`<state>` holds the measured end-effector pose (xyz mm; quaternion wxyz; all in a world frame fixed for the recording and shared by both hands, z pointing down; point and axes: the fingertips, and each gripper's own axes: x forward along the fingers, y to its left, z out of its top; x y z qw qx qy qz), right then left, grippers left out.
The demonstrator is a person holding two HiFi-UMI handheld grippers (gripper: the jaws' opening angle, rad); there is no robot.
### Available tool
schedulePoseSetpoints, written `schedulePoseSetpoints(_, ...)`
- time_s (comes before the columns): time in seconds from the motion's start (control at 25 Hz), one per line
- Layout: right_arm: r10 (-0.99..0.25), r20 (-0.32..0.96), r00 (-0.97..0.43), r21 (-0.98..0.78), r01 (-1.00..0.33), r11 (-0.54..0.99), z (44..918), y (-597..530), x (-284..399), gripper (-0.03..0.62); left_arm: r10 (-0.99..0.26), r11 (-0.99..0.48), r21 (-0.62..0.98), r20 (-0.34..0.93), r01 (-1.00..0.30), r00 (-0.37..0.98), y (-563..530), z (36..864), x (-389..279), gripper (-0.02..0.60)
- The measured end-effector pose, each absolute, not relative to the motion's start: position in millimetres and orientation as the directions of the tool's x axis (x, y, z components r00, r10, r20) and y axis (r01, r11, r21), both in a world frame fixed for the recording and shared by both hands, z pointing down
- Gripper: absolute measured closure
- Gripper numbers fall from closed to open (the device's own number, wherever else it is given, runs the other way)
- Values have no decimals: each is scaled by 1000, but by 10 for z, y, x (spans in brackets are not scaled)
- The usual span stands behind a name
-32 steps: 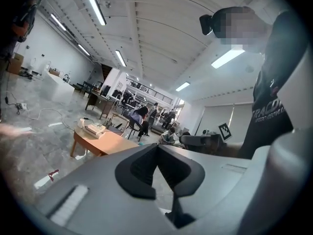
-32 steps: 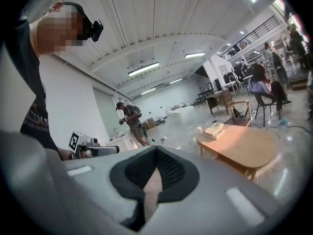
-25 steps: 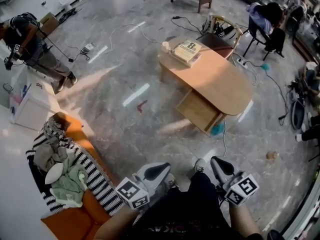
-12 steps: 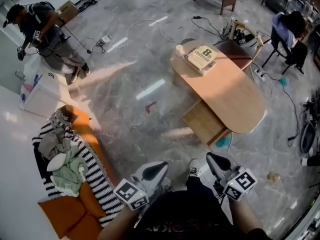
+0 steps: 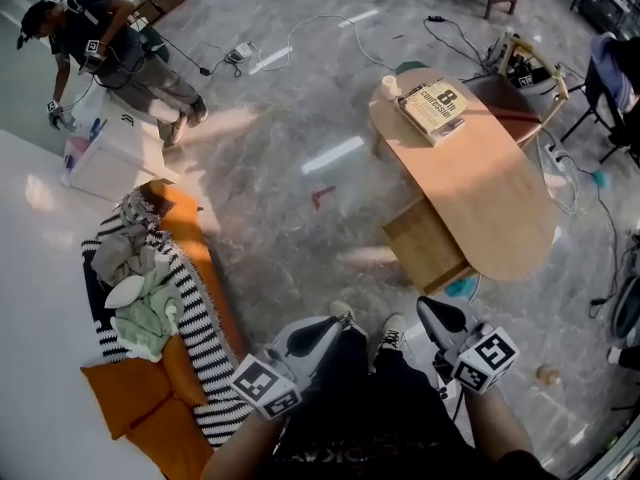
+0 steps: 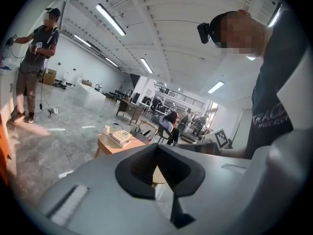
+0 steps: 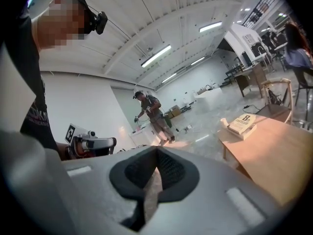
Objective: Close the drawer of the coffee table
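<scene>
Bright and even indoors, lit from above by long ceiling tubes (image 6: 110,19). Glaring in white streaks on the polished floor (image 5: 333,155), with one warmer patch of light farther back. Only soft, short shadows under the coffee table (image 5: 490,193). Strongly bent at the edges in all three views, dark in the corners. Soft close to the lens on the left gripper (image 6: 156,148) and right gripper (image 7: 156,151); sharper farther away.
</scene>
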<state>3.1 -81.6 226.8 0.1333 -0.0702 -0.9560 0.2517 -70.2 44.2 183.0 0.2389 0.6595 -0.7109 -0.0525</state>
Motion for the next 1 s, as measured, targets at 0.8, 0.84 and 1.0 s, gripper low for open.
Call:
schedulePoseSetpoints(0.8, -301, 246, -921, -435, -383, 815, 2277, -1041, -314, 595, -879, -312, 282, 276, -907, 388, -30, 2066, -1797, 575)
schedulePoseSetpoints(0.84, -363, 247, -898, -431, -437, 789, 2232, -940, -317, 595, -854, -369, 288, 269, -883, 445, 13, 2079, -1846, 575)
schedulePoseSetpoints(1.0, -533, 251, -808, -414, -588, 695, 2115, -493, -426, 595, -778, -516, 287, 237, -807, 582, 152, 2081, -2137, 575)
